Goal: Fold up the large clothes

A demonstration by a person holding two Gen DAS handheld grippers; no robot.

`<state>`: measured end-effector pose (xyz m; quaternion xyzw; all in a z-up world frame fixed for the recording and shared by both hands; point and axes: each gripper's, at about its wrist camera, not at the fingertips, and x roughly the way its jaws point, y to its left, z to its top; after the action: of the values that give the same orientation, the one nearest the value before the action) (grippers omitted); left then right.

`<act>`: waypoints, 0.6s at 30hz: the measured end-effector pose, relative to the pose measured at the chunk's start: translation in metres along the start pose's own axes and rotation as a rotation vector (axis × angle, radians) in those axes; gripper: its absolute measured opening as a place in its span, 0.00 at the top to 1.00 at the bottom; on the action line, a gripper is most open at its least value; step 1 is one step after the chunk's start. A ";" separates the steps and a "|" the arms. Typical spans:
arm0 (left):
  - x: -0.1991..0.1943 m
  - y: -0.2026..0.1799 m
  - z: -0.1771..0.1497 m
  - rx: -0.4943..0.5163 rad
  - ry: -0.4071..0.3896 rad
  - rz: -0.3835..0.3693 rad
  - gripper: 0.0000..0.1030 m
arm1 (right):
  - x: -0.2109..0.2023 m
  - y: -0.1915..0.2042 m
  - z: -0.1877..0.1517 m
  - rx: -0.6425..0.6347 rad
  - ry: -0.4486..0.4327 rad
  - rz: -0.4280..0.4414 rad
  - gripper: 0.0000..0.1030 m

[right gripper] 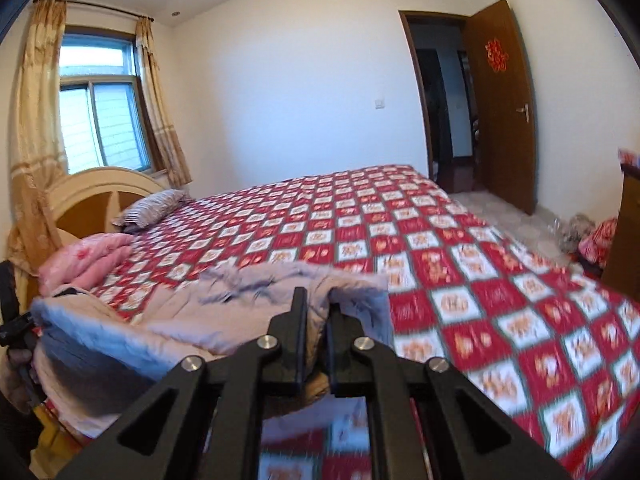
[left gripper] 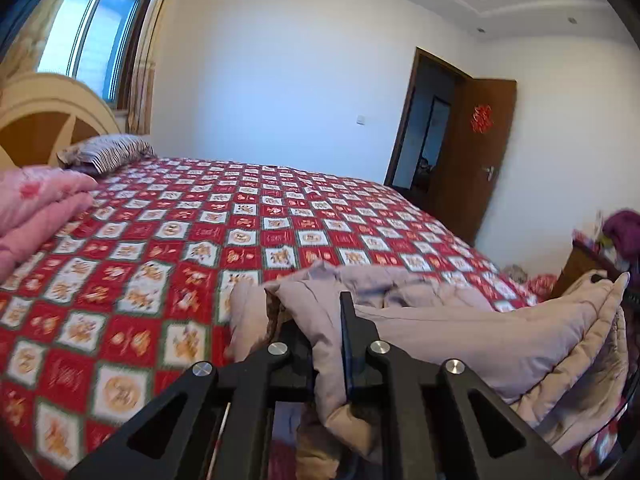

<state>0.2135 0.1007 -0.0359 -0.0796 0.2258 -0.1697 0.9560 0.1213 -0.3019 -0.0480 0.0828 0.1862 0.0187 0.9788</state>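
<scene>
Left wrist view: left hand-held gripper (left gripper: pixel 320 344) and right hand-held gripper (right gripper: pixel 318 336) each clamped on an edge of the mauve padded coat (left gripper: pixel 440 320), held bunched over the near edge of the bed (right gripper: pixel 460 280); folding looks barely started, no neat fold visible.

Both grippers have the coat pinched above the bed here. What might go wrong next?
1. The left gripper pinches a thick bunched fold of the coat; the padded fabric may slip out.
2. The right gripper grips only an edge, so the hanging bulk could pull free.
3. The coat sits near the bed's edge and could slide off.
</scene>
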 end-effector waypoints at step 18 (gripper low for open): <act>0.214 0.054 0.037 -0.203 0.255 0.117 0.60 | 0.222 -0.034 0.055 0.075 0.097 -0.200 0.90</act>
<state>0.4263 0.0765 -0.1025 -0.1402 0.3656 -0.0991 0.9148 0.3478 -0.3288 -0.0832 0.0994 0.2411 -0.0820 0.9619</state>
